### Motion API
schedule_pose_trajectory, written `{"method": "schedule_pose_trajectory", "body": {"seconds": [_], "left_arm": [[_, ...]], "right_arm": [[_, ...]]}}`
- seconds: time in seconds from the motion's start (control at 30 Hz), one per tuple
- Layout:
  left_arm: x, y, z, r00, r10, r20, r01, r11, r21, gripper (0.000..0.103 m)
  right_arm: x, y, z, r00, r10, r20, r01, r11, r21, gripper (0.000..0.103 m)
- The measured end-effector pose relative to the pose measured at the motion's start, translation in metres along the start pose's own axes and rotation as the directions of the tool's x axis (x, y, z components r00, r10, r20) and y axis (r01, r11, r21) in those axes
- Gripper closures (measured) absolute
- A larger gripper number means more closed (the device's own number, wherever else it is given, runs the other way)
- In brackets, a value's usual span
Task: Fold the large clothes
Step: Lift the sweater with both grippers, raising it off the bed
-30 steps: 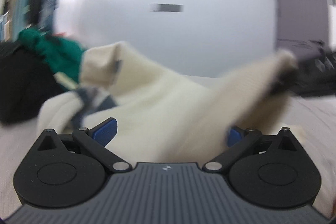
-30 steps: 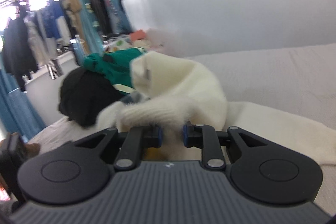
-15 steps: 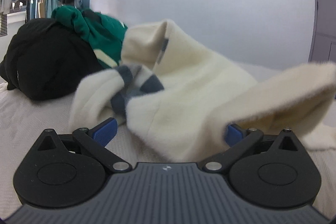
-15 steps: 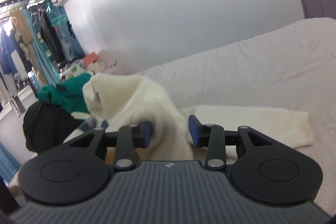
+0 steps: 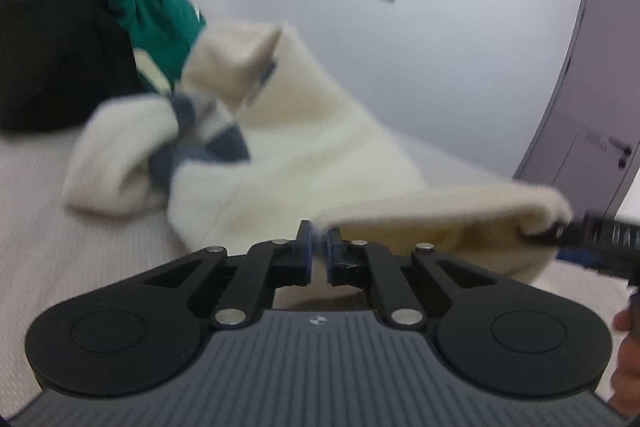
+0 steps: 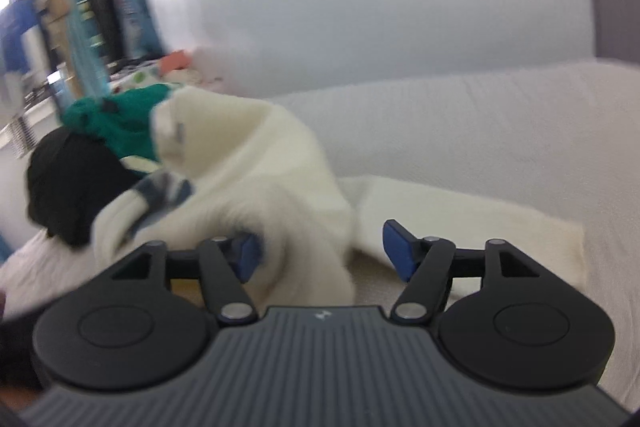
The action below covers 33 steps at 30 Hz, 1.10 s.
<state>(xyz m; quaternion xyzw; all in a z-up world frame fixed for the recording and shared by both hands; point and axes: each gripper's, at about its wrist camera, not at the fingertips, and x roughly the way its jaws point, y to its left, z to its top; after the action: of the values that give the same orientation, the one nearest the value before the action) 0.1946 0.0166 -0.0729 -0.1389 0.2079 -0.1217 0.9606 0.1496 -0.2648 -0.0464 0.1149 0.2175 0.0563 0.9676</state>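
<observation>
from your left wrist camera, your left gripper (image 5: pixel 318 247) has just snapped closed and its two blue pads pinch a thin edge of the one cream sweater (image 5: pixel 304 147), so it is clenched on the fabric. the sweater lies heaped on the bed (image 5: pixel 60 227), out from its edges, with one bunched cuff to the left, a blue-grey patch at its folds, and one sleeve stretched toward the right edge of the view. there the sleeve's end meets the tip of your right gripper (image 5: pixel 580 233), though blur hides how that tip stands. behind the sweater, toward the bed's far left side, you have two more garments: one black garment (image 5: pixel 60 59) and one green garment (image 5: pixel 160 11) resting on it and touching the sweater's raised peak. one grey door (image 5: pixel 592 99) stands at the right. from your right wrist camera, your right gripper (image 6: pixel 320 251) has just been opening; its two blue pads stand apart, released, with a fold of the cream sweater (image 6: pixel 260 167) between them, against the left pad and clear of the right one. a flat part of the sweater lies on the bed (image 6: pixel 500 131) to the right. the black garment (image 6: pixel 72 179) and the green garment (image 6: pixel 120 119) sit at the left.
</observation>
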Motion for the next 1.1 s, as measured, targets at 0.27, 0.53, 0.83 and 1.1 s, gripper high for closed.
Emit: {"method": "schedule_pose_trajectory", "body": {"seconds": [0.27, 0.53, 0.83, 1.1], "left_arm": [[-0.023, 0.009, 0.027, 0.995, -0.050, 0.081, 0.053, 0.998, -0.033, 0.097], [-0.035, -0.004, 0.020, 0.994, -0.057, 0.095, 0.056, 0.998, 0.021, 0.097], [-0.062, -0.023, 0.031, 0.977, -0.099, 0.189, 0.096, 0.995, 0.027, 0.098], [-0.073, -0.019, 0.038, 0.972, -0.084, 0.218, 0.088, 0.996, -0.006, 0.098]], "right_arm": [[-0.011, 0.073, -0.018, 0.991, 0.121, 0.052, -0.094, 0.923, -0.372, 0.021], [-0.003, 0.078, -0.002, 0.987, 0.043, 0.155, 0.004, 0.955, -0.295, 0.021], [0.000, 0.036, 0.007, 0.994, -0.051, 0.099, 0.050, 0.999, 0.015, 0.018], [0.021, 0.032, -0.014, 0.989, -0.053, -0.137, 0.070, 0.989, 0.129, 0.014]]}}
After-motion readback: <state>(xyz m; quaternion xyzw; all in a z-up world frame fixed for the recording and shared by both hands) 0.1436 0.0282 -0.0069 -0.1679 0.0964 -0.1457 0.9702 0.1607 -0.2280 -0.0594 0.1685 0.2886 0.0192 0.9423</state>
